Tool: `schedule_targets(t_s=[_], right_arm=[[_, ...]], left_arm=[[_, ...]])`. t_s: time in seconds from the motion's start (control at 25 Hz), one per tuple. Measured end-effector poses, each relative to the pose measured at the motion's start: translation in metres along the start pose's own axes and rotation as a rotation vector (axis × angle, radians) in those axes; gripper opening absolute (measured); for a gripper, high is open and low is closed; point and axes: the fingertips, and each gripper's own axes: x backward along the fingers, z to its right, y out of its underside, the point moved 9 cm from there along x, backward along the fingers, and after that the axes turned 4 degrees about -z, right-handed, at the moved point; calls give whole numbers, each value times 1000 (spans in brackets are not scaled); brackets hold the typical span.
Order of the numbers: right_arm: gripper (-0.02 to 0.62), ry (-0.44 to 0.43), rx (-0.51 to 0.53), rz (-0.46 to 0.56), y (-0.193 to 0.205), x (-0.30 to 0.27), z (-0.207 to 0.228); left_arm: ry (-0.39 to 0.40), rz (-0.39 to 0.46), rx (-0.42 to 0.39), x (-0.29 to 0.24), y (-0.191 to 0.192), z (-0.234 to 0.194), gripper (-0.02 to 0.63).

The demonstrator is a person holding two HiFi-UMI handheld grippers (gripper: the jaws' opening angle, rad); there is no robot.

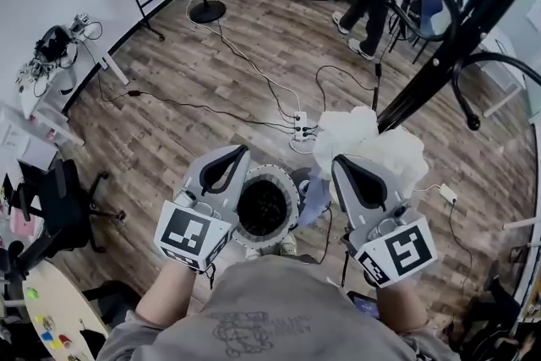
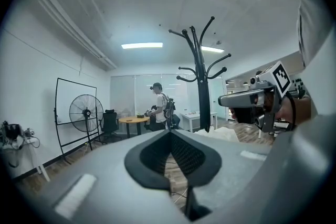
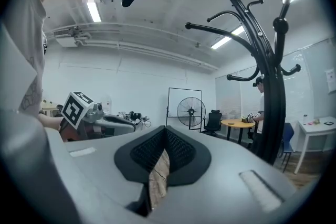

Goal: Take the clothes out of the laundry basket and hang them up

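The white garment [image 1: 372, 144] lay bunched in a loose heap, seemingly on the floor at the foot of the black coat stand [image 1: 448, 38]. It sat just beyond the laundry basket [image 1: 293, 200], on the side nearer the right gripper [image 1: 336, 159].

It looked light, thin and limp. It would probably sag and slide rather than keep any shape, and it seemed neither fragile nor heavy. A pinch on a raised fold or an outer edge would likely lift it; a collar or shoulder seam would serve hanging better, but none could be made out.

Crumpled as it was, it had no clear long axis and pointed nowhere. The heap spread roughly from the stand's foot out toward the basket rim.

The right gripper had its jaws together with no cloth between them. The left gripper [image 1: 243, 150] was likewise closed and empty. Both were held level above the basket.
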Motion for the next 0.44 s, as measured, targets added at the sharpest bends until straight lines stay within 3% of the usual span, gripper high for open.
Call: schedule_targets(t_s=[0.44], right_arm=[[28,-41,9,-2,-5,-24,-2]], left_arm=[[-23,-1,0,6,-9,-13,0]])
